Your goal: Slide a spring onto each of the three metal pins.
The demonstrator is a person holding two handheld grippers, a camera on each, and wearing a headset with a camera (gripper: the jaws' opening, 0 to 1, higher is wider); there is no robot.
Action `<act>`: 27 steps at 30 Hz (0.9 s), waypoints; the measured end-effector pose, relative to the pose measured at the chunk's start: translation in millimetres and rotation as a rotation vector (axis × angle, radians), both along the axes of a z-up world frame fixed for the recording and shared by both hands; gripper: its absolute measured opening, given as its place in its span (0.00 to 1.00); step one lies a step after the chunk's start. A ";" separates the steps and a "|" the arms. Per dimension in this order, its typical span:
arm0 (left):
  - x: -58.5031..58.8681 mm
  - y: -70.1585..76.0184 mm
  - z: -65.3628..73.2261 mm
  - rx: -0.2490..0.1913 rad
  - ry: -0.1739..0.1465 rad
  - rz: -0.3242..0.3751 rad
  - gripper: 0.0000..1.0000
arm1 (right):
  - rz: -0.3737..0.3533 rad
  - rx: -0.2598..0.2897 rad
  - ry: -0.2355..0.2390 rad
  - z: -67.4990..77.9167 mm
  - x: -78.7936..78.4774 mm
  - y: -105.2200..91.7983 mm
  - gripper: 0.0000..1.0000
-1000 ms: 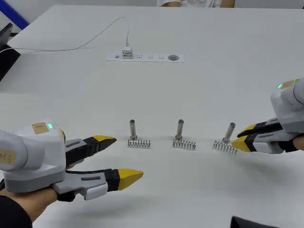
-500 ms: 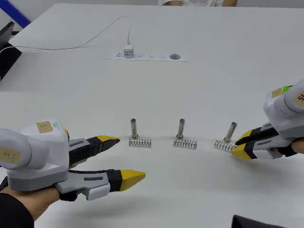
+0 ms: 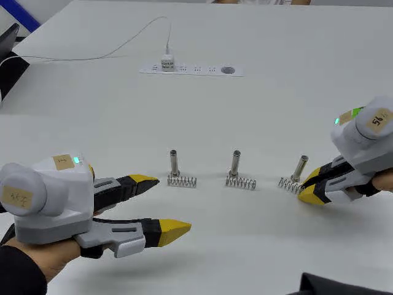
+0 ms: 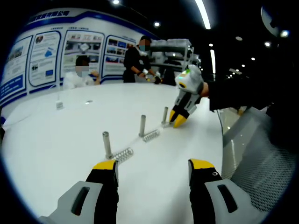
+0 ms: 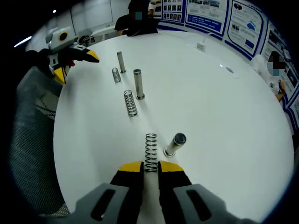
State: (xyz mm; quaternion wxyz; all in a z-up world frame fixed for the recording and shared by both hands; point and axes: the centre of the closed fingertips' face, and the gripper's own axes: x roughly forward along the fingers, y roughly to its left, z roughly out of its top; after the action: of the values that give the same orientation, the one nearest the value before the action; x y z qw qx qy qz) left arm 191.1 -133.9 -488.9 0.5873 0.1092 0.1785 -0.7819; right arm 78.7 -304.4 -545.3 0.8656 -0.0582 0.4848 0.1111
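The right claw (image 5: 150, 165) was closed to a narrow gap on the near end of the right spring (image 5: 150, 151), which lay flat on the white surface (image 3: 245, 110). The coil pointed away at 12 o'clock in the right gripper view. The right pin (image 5: 174, 144) stood upright just beside it, at about 2 o'clock from the claw tips.

To do this pick well, the pinch probably wanted to stay light and square across the last few coils. A hard squeeze could flatten them, and a skewed one could let the spring flick out. Once lifted, the spring would likely need turning upright so its free end faced down over the pin top. Its bore should be centred before lowering, since the fit looked close.

The left claw (image 3: 169, 204) hung open, holding nothing, at about 7 o'clock from the left pin (image 3: 174, 163).

The springs were thin, bright wire coils, open-wound and shorter than the pins. In the head view the left spring (image 3: 182, 180) and middle spring (image 3: 240, 182) each lay at about 4 o'clock from a pin base. The middle pin (image 3: 235, 163) stood bare, like the others.
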 end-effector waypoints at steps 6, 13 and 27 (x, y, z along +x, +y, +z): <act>-5.1 -1.6 -2.2 0.007 -0.009 -0.030 0.61 | -0.023 0.026 0.010 0.5 -0.9 3.7 0.12; -10.7 -4.2 -2.2 0.013 -0.027 -0.063 0.60 | -0.032 0.050 0.009 0.6 -2.6 11.3 0.12; -23.6 -17.7 -0.1 0.020 -0.063 -0.141 0.57 | 0.053 0.056 0.019 10.9 -2.3 41.2 0.12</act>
State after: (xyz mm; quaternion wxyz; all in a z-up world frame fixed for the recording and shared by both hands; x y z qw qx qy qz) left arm 167.5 -151.6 -489.0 0.5351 0.1518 0.1595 -0.8156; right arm 76.4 -263.2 -534.4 0.8589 -0.0458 0.4881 0.1479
